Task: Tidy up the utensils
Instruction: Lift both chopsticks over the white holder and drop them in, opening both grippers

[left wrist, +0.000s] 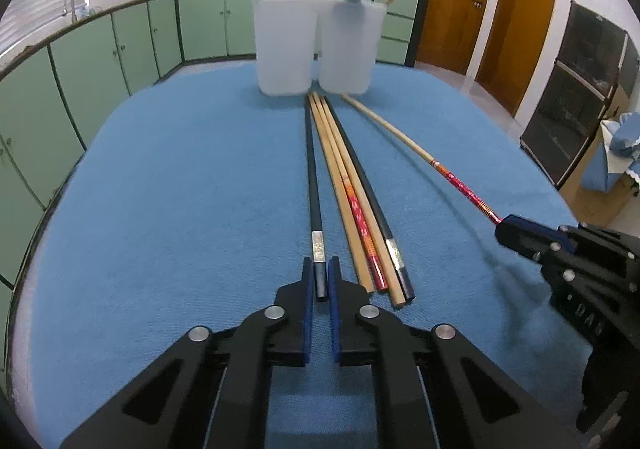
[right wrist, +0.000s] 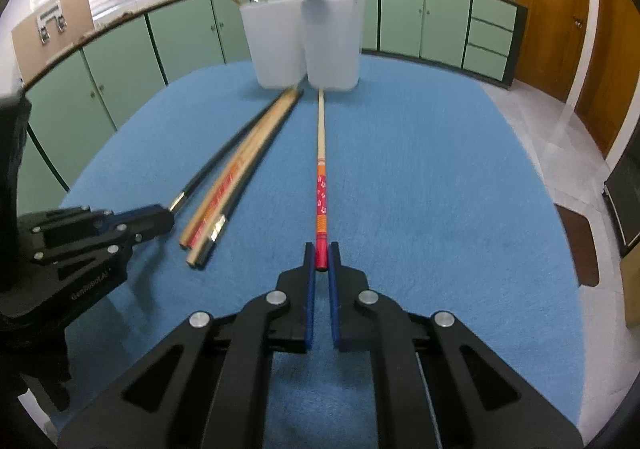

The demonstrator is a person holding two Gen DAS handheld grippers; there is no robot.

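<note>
Two translucent white cups (left wrist: 285, 45) (left wrist: 349, 47) stand at the far side of the blue cloth, each with a red-ended chopstick leaning in it. My left gripper (left wrist: 320, 273) is shut on the near end of a black chopstick (left wrist: 311, 169). Beside it lies a bundle of several wooden, red and black chopsticks (left wrist: 352, 189). My right gripper (right wrist: 321, 259) is shut on the red end of a wooden chopstick (right wrist: 321, 153) that points at the right cup (right wrist: 332, 45). The left gripper also shows in the right wrist view (right wrist: 160, 219), closed on the black chopstick (right wrist: 224, 153).
The blue cloth (left wrist: 180, 189) covers a table. Green kitchen cabinets (left wrist: 132, 37) with a sink run behind it. Wooden doors (left wrist: 496, 1) and a dark appliance (left wrist: 580, 89) stand on the right.
</note>
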